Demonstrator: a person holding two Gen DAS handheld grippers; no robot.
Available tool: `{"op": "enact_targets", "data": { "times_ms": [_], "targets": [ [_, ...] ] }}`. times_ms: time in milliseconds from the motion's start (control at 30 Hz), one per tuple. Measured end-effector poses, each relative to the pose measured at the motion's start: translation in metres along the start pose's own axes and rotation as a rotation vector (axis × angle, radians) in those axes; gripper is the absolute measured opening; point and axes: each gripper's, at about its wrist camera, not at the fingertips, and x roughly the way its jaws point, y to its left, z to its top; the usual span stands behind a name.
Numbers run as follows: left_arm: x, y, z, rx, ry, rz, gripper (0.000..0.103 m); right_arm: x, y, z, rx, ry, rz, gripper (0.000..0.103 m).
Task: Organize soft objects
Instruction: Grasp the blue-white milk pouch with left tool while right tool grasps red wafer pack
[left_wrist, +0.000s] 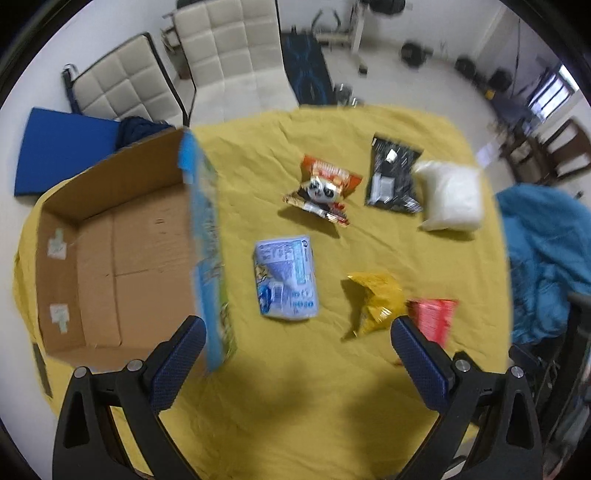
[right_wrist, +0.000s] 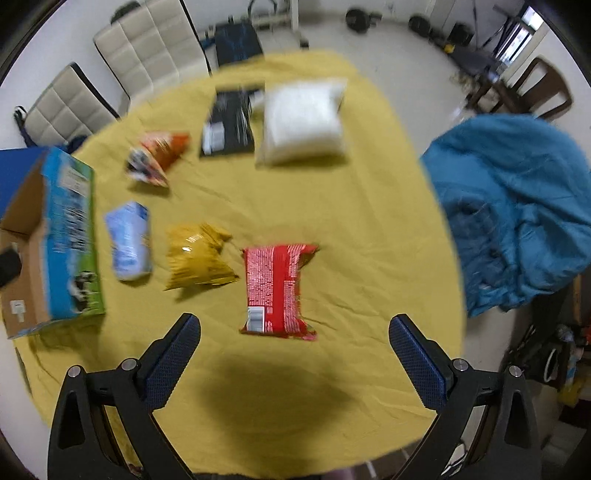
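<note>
Several soft packets lie on a yellow cloth-covered table (left_wrist: 295, 406). A light blue packet (left_wrist: 286, 277), a yellow bag (left_wrist: 376, 299), a red packet (left_wrist: 434, 317), an orange panda packet (left_wrist: 325, 184), a black packet (left_wrist: 393, 173) and a white pillow bag (left_wrist: 450, 195) show in the left wrist view. An open cardboard box (left_wrist: 122, 258) stands at the left, empty inside. My left gripper (left_wrist: 295, 354) is open above the cloth near the box. My right gripper (right_wrist: 293, 347) is open just before the red packet (right_wrist: 277, 291). The yellow bag (right_wrist: 195, 258) and blue packet (right_wrist: 129, 240) lie left of it.
A blue blanket (right_wrist: 517, 206) is draped at the table's right edge. Two padded chairs (left_wrist: 221, 55) stand behind the table. A blue mat (left_wrist: 62, 147) lies at the far left. Exercise gear and wooden chairs stand on the floor beyond.
</note>
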Motion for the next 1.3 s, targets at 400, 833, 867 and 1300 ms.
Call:
{"op": "enact_targets", "data": {
  "times_ms": [400,833,867,1300],
  "targets": [
    [0.136,-0.007,0.051,-0.037,0.248,0.104,0.103,0.122,0.006,0.02,0.03,0.143,0.073,0.098],
    [0.206,0.008,0.041,-0.045,0.35,0.038,0.092,0.164,0.013,0.018,0.017,0.23,0.088,0.076],
    [0.211,0.006,0.039,-0.039,0.341,0.04,0.089,0.167,0.012,0.015,0.022,0.24,0.088,0.074],
    [0.168,0.006,0.007,-0.044,0.25,0.024,0.038,0.168,-0.001,0.004,0.057,0.261,0.105,0.048]
  ]
}}
